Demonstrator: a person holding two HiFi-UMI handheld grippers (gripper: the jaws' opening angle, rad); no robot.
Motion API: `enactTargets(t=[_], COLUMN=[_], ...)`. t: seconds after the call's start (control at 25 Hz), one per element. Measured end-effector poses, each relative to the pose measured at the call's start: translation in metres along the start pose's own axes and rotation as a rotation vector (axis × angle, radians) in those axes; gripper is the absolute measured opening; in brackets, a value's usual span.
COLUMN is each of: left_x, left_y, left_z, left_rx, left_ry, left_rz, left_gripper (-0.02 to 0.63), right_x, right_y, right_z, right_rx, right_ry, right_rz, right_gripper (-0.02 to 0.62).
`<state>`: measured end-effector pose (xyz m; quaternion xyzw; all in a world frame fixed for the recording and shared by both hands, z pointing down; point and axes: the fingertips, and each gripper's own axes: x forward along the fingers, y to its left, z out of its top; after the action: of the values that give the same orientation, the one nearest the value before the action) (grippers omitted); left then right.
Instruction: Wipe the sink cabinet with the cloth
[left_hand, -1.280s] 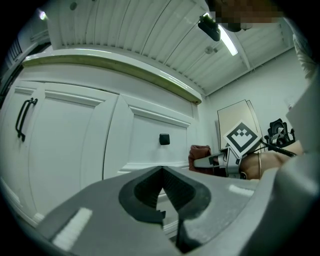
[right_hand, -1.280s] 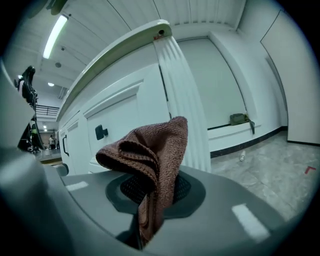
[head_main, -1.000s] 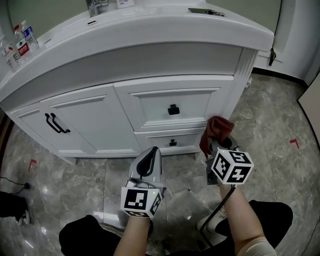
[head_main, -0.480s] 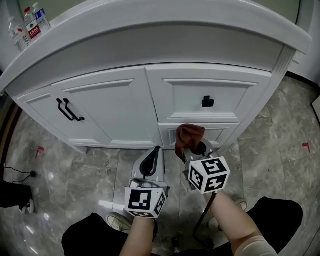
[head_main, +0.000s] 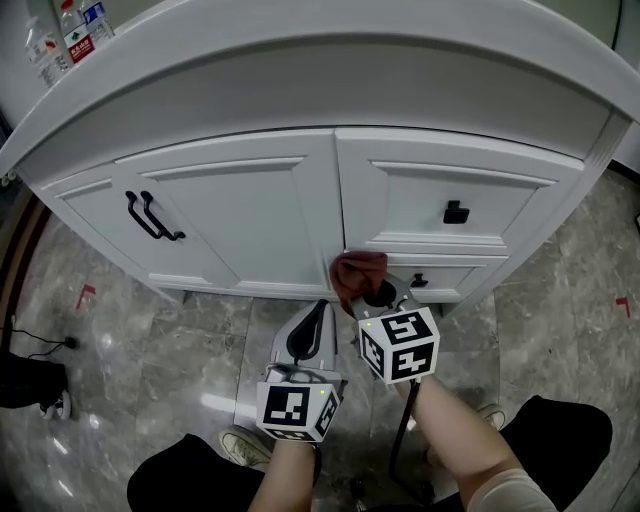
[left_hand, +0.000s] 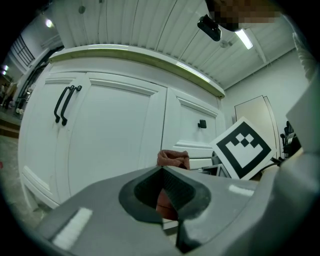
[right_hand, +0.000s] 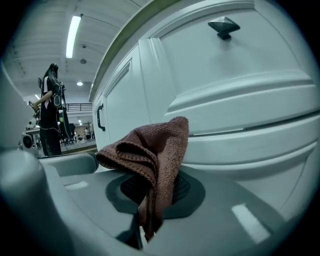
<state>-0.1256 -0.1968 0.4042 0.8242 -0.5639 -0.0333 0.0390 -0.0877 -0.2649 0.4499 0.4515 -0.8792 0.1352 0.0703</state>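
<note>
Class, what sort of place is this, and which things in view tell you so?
Likely a bathroom-style setup: a white sink cabinet under a curved countertop, on a glossy stone-tiled floor.

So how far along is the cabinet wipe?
Done: the reddish-brown woven cloth is clamped in the right gripper. In hand: it sits at the front of the white sink cabinet, between door and drawers; contact unclear. Remaining: nothing shows which panels are wiped, assume most remain. Left gripper shut, empty.
</note>
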Motion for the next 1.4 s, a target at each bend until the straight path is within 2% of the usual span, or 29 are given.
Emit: enactTargets(t=[0.52, 0.76, 1.16, 1.4], left_x=[0.027, 0.039, 0.058, 0.059], left_y=[-0.040, -0.062, -0.095, -0.108], left_z=[-0.009, -0.018, -0.028, -0.034], left_rx=[-0.031, -0.012, -0.009, -0.015], left_ry=[0.003, 0.025, 0.043, 0.053], left_rz=[-0.065, -0.108, -0.161, -0.179], left_gripper=[0.000, 0.000, 0.000, 0.000], right_x=[-0.042, -0.069, -0.126, -0.142], right_y=[-0.063, -0.100, -0.181, -0.196], right_z=[-0.009, -0.010, -0.016, -0.017], right_rx=[0.015, 0.042, 0.117, 0.155], right_ry=[0.019, 0.020, 0.012, 0.008], right_rz=[-0.125, -0.181, -0.336, -0.366], right_gripper=[0.081, 0.081, 0.081, 0.081])
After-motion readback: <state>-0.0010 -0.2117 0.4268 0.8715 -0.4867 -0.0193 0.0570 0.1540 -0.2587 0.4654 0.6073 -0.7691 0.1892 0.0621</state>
